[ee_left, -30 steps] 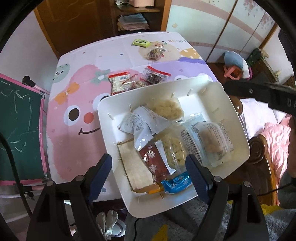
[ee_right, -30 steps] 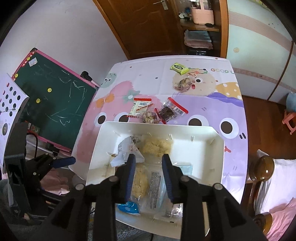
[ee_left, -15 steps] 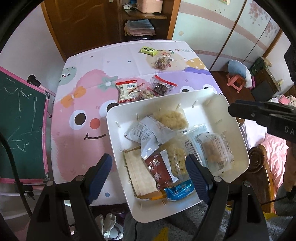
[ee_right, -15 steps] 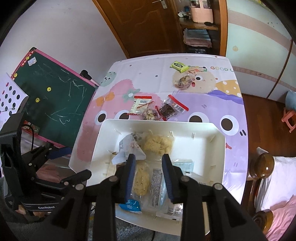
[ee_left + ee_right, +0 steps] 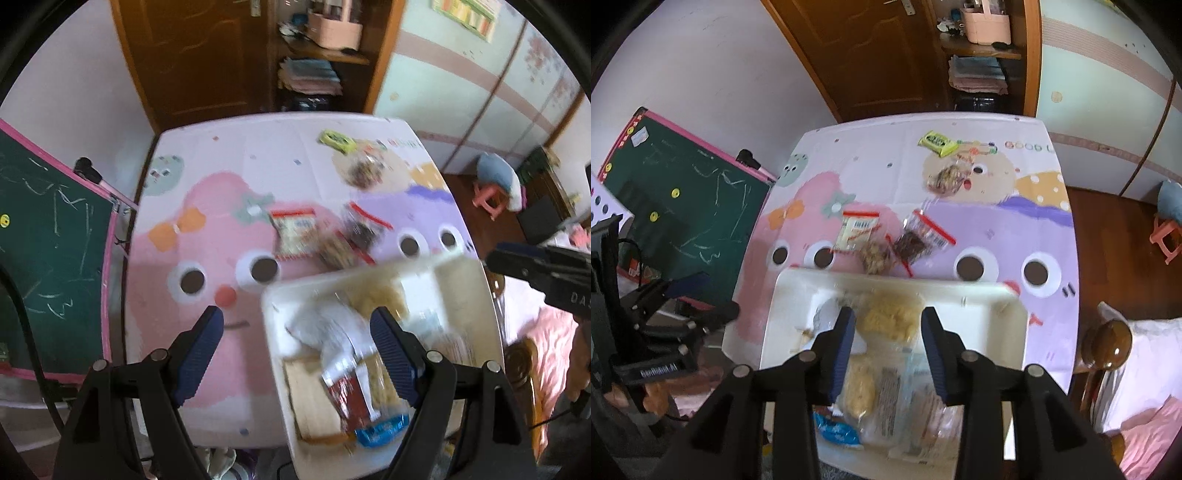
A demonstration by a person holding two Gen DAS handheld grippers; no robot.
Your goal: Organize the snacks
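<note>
A white tray [image 5: 790, 295] full of wrapped snacks sits at the near edge of the cartoon tablecloth [image 5: 979, 221]. My right gripper [image 5: 888, 314] hovers over a yellow crumbly snack [image 5: 890, 317] in the tray; its jaws are opening and press on nothing. My left gripper [image 5: 295, 317] stands open over the tray's left wall [image 5: 273, 332], holding nothing. Beyond the tray lie a red-topped white packet [image 5: 858, 230], a dark packet [image 5: 919, 240] and a nut packet [image 5: 875, 256]. A green bar [image 5: 938, 142] and a clear mixed packet [image 5: 947, 177] rest at the far end.
A green chalkboard [image 5: 683, 206] with a pink frame leans left of the table. A wooden chair knob [image 5: 1108, 343] stands at the right, a pink stool [image 5: 1167, 236] further off. Door and shelf lie behind the table.
The left gripper has swung left, so the tray now sits to the right in its blurred view. The right gripper's jaws have widened and the tray has slid lower in its view.
</note>
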